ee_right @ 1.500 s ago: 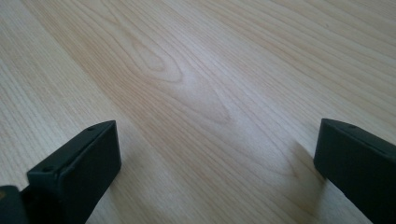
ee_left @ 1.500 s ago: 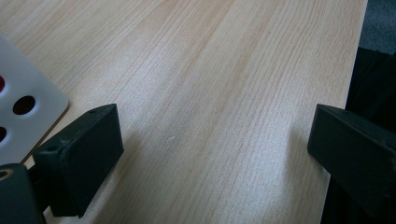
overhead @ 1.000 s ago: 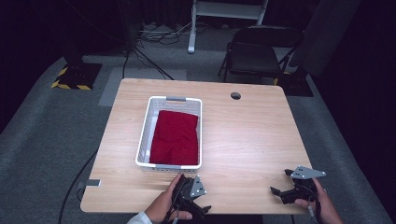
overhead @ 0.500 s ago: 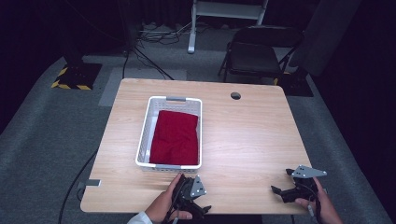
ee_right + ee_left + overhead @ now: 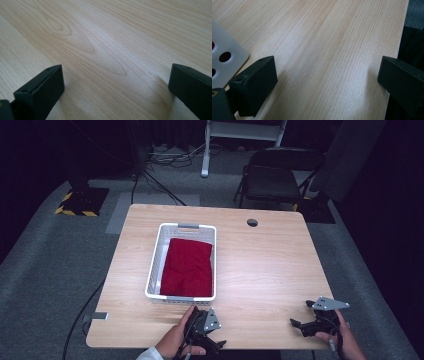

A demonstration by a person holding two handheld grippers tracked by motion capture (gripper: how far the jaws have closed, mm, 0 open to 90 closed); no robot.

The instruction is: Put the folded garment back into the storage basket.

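A white plastic basket (image 5: 182, 262) stands on the left half of the wooden table (image 5: 270, 265) and holds a folded red cloth (image 5: 187, 266). My left gripper (image 5: 216, 332) rests at the table's front edge just below the basket, held by a hand, its jaws wide apart over bare wood. In the left gripper view the left gripper (image 5: 325, 80) is open and a corner of the basket (image 5: 234, 53) shows at left. My right gripper (image 5: 301, 314) sits at the front right corner, pointing left. The right gripper (image 5: 115, 85) is open over the bare table (image 5: 100, 37).
A round cable hole (image 5: 252, 222) lies near the table's far edge. Behind the table stand a black folding chair (image 5: 272, 180) and a white stand (image 5: 245, 135). Cables run over the grey carpet at left.
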